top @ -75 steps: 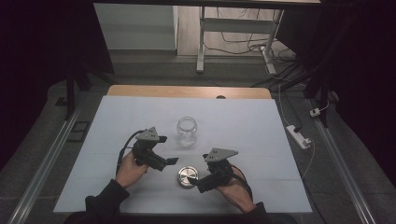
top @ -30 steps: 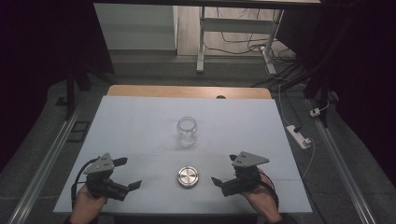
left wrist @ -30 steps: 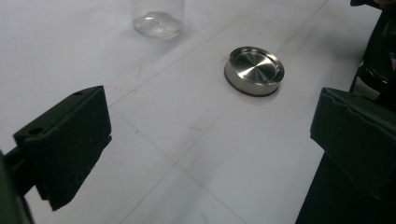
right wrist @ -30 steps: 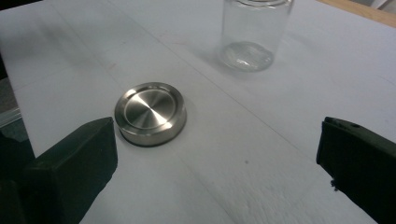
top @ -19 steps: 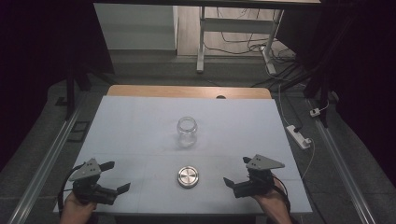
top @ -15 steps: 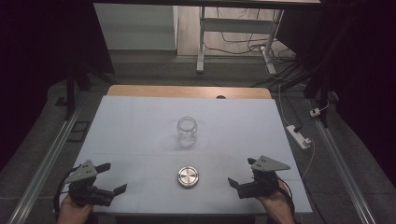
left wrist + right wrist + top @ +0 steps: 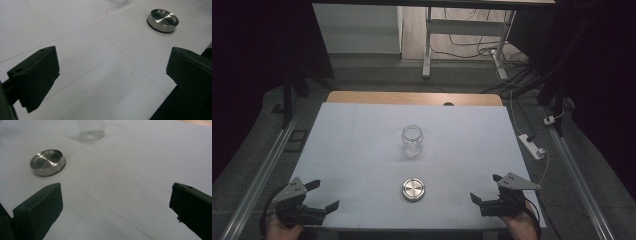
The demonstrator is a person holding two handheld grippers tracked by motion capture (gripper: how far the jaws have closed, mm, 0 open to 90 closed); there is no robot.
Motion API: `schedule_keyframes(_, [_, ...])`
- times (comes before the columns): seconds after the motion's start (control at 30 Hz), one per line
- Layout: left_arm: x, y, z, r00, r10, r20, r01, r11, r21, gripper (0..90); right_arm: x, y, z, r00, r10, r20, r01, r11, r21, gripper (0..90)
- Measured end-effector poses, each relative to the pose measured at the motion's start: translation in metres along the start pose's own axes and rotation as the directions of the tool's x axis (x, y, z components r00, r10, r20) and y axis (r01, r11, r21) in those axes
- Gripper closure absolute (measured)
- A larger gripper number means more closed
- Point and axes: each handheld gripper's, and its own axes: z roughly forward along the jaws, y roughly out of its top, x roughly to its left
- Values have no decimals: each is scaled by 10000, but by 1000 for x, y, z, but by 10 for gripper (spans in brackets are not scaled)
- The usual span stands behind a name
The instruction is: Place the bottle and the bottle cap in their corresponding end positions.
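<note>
A clear glass jar [image 7: 412, 140] stands upright and uncapped in the middle of the white table [image 7: 362, 135]. Its round metal lid [image 7: 413, 190] lies flat nearer the front edge. My left gripper [image 7: 323, 196] is open at the front left corner, with nothing between its jaws. My right gripper [image 7: 484, 189] is open at the front right corner, also holding nothing. In the left gripper view the lid [image 7: 162, 20] lies ahead to the upper right. The right gripper view has the lid [image 7: 48, 162] at left and the jar's base [image 7: 91, 130] at the top.
A white power strip [image 7: 532, 145] with its cable lies off the table's right edge. Metal rails run along both sides of the table. A desk frame [image 7: 462, 35] and loose cables stand on the floor beyond the far edge.
Both grippers have drawn back from beside the lid toward the front corners, left going left and right going right. The jar and lid have stayed put.
</note>
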Motion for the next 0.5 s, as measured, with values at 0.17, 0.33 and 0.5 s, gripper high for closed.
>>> schedule_keyframes(0.17, [2, -5, -2, 9997, -126, -186, 128, 9999, 77, 0, -5, -8, -5, 9995, 220, 212, -223, 9997, 132, 0])
schedule_keyframes(0.33, [4, -11, -2, 9991, -202, -374, 212, 9995, 249, 0, -9, -17, -8, 9984, 417, 372, -428, 9986, 308, 0])
schedule_keyframes(0.5, [5, -16, -2, 9982, -238, -557, 264, 9986, 450, 0, -12, -25, -11, 9972, 549, 507, -576, 9969, 535, 0])
